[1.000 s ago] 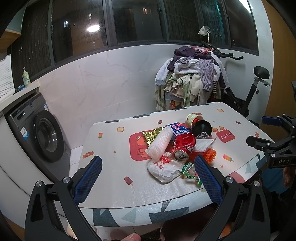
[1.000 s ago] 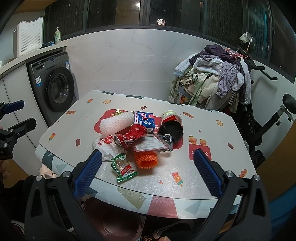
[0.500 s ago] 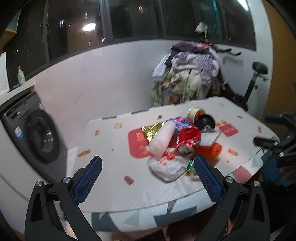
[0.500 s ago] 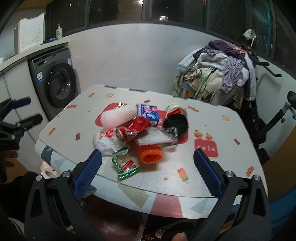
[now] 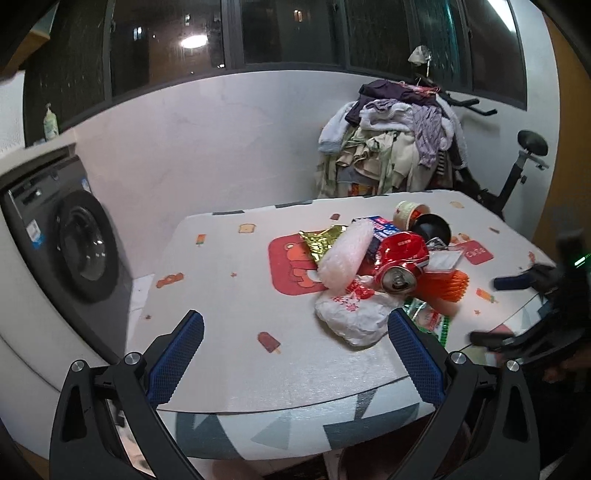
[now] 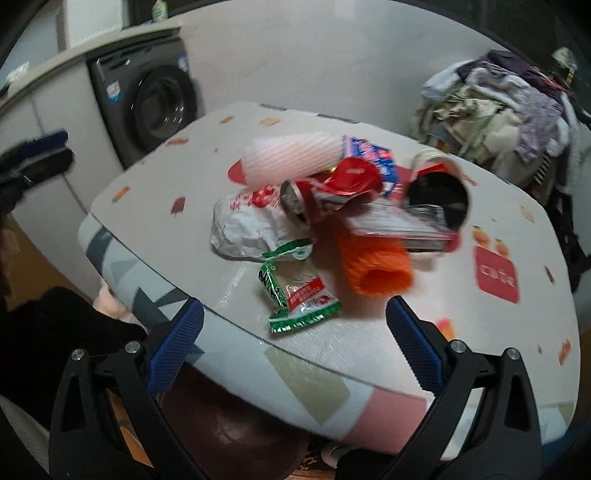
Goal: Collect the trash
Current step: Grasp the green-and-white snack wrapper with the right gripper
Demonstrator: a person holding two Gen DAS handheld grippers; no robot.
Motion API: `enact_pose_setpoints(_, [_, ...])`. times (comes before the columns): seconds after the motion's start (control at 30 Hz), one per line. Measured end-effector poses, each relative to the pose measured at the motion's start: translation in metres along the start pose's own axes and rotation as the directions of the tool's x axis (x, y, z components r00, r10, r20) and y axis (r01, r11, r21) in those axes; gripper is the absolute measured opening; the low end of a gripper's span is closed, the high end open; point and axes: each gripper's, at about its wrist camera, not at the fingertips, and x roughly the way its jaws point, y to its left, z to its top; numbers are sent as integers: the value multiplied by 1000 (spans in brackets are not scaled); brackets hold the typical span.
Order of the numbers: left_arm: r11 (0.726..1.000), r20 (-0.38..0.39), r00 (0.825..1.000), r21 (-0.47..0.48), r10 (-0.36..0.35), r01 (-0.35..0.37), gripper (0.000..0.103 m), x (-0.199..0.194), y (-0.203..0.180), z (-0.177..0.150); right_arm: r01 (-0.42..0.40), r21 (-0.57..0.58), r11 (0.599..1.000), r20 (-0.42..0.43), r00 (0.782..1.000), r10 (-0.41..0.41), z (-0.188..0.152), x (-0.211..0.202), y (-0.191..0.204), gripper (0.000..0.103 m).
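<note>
A washing machine (image 5: 70, 243) stands on the left. Dark windows (image 5: 288, 29) run above the white wall (image 5: 221, 140). Clothes (image 5: 391, 140) are piled far right.

Heap of trash (image 5: 384, 269) mid-table: crushed red can (image 6: 325, 197), wrappers, foam sleeves.

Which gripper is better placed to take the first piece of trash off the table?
Right. The right gripper is open and faces the green snack wrapper at the near table edge. The left gripper is open too, but faces mostly bare tablecloth.
</note>
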Motion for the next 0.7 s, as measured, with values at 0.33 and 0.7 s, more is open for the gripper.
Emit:
enact_pose_setpoints(0.33, [995,-75,996,-93,-42,35,98,20,22,-13,-42,30,999,-48,998,43,11,72,-6,87])
enact_pose_setpoints(0.7, [975,-134,980,-186,-148,122,97,41,22,-18,-137,70,988,-71,987,142,1,70,-5,47])
